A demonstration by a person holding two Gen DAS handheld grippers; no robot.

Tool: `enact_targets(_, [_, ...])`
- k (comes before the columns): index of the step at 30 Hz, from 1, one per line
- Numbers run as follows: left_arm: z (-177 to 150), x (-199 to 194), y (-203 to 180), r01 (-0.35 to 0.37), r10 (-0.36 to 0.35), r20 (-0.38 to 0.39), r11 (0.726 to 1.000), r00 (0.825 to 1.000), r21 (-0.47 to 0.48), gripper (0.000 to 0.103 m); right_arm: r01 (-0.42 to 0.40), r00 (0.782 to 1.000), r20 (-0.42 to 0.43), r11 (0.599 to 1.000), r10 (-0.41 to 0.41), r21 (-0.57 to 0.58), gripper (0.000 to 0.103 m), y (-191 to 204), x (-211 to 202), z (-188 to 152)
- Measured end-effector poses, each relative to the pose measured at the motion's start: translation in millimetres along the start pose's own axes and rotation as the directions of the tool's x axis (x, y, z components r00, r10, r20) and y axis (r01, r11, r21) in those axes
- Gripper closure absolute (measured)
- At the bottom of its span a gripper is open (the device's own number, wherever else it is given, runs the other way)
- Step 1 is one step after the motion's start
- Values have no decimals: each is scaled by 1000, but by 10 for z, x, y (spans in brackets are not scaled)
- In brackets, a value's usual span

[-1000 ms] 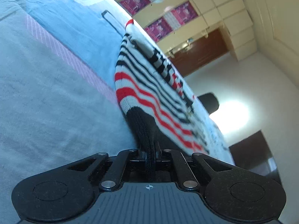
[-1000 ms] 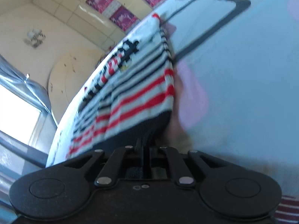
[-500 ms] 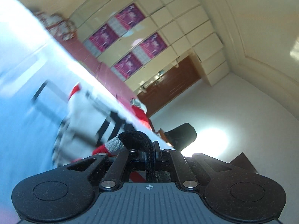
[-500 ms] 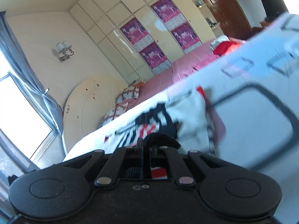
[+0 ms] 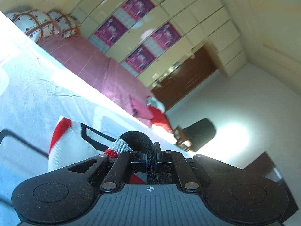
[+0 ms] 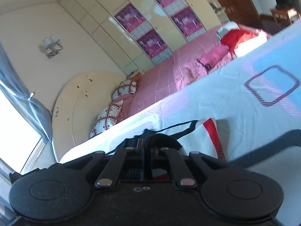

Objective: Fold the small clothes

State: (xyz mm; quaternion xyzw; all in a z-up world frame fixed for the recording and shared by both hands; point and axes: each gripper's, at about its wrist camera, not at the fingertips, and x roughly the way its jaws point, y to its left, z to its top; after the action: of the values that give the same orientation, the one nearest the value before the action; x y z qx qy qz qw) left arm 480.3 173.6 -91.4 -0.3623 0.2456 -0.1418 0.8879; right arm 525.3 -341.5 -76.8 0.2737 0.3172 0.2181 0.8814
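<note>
while pinched, sweater [image 5: 69, 146] hangs beneath both tongs.

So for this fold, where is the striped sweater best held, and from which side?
By its black ribbed hem, one corner per gripper, coming in from the near edge as now. The left gripper and right gripper are each shut on a bunched hem fold of the striped sweater. The thick rib seems to give the pads purchase, and the body trails flat on the bedsheet ahead.
</note>
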Motion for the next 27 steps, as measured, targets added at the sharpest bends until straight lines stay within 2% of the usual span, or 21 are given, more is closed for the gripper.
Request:
enact_targets(3, [91,392,194,-69,69,-28,998,997,-10,98,17,998,-55,998,-13,64,95,-293,466,68])
enact_targets(5, [103,632,365,-133,132,-36,990,991,-43,98,37,996,-91,985,-22,168,85,-571,778,87])
enact_targets(7, [82,719,493,-127,126,-15,985,992,-120,97,56,998,-46,970,-46,235,80,-764,837,106])
enact_targets(8, [58,713,495,-100,102,6,987,995,-124,96,45,999,-20,967,-42,249,73,-803,794,118])
enact_targets(9, [37,693,464,-89,92,20,990,996,-105,91,31,1000,-1,970,-32,240,67,-802,725,129])
enact_targets(11, [-18,651,399,-78,80,41,996,996,-50,83,4,999,31,985,-10,172,64,-746,571,135])
enact_targets(14, [-8,609,325,-97,96,47,995,994,26,75,37,999,-3,998,-37,54,64,-633,527,144])
enact_targets(17, [108,517,283,-118,110,109,991,988,65,35,79,995,-47,994,-83,-69,64,-492,643,109])
enact_targets(19, [172,525,259,-147,138,89,984,986,98,34,111,990,-66,984,-121,-137,64,-396,725,90])
enact_targets(21, [206,613,211,-209,209,21,960,978,184,35,145,983,-85,972,-163,-182,64,-325,806,48])
enact_targets(23, [190,700,146,-229,255,-57,930,965,287,38,172,976,-97,960,-197,-221,64,-264,892,16])
enact_targets(24, [165,755,122,-243,286,-88,913,954,329,43,173,974,-101,956,-201,-236,64,-243,929,19])
enact_targets(26, [83,899,77,-248,341,-173,878,924,409,45,195,966,-110,939,-234,-284,64,-176,1001,-23])
enact_targets(27, [33,947,44,-253,365,-180,856,913,451,45,206,962,-109,926,-251,-315,64,-141,1042,-31])
